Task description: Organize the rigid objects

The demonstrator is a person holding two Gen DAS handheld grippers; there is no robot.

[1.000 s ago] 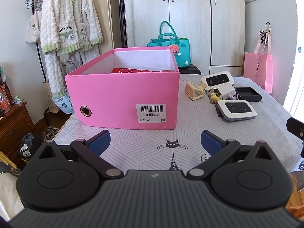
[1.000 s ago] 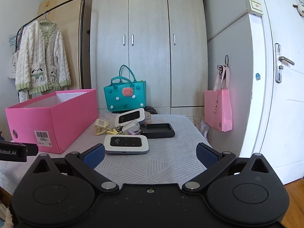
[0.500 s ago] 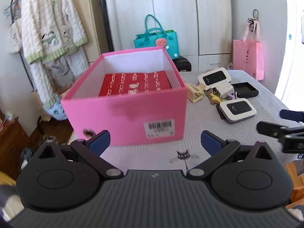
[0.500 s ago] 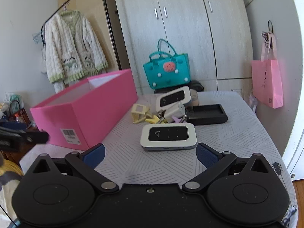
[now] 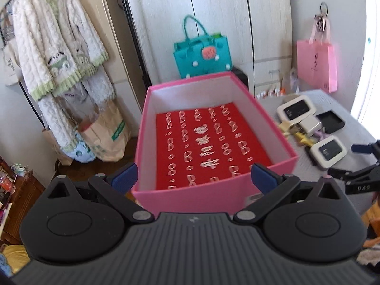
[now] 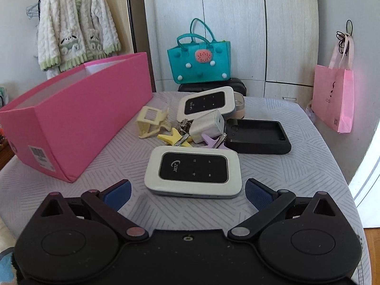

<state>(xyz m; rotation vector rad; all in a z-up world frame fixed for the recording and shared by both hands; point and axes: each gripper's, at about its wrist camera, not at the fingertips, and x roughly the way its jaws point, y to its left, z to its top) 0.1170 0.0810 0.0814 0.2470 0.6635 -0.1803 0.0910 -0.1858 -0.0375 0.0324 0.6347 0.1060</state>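
Right gripper (image 6: 187, 191): fingers spread wide, nothing between them. It hangs low over the desk (image 6: 296, 178), lined up on the near pocket Wi-Fi router (image 6: 193, 172), which lies flat at 12 o'clock just beyond the fingertips, not touched.

Left gripper (image 5: 193, 174): fingers apart, empty. It hovers above the near rim of the pink box (image 5: 147, 123) and looks down into it. A red patterned box (image 5: 211, 144) lies flat on the floor of the pink box and covers most of it.

Loose items on the desk, from the right wrist view: second pocket Wi-Fi router (image 6: 206, 103) at 12 o'clock further back, propped on a tilt over the clutter; white charger cube (image 6: 209, 124) touching its near edge; black tray (image 6: 257, 140) at 1 o'clock; cream plastic stand (image 6: 152, 122) at 11 o'clock; yellow clip (image 6: 172, 137) and purple clip (image 6: 212, 140) between stand and tray. The pink box stands at 10 o'clock, well apart from the heap.

Judgement: step in hand is the approach for the first pick; the loose items are all outside the pink box. Next move likely calls for lowering the right fingers to straddle the near router across its short sides, closing, then carrying it toward 10 o'clock. The router is thin and flat, so the fingertips must reach almost to the desk.
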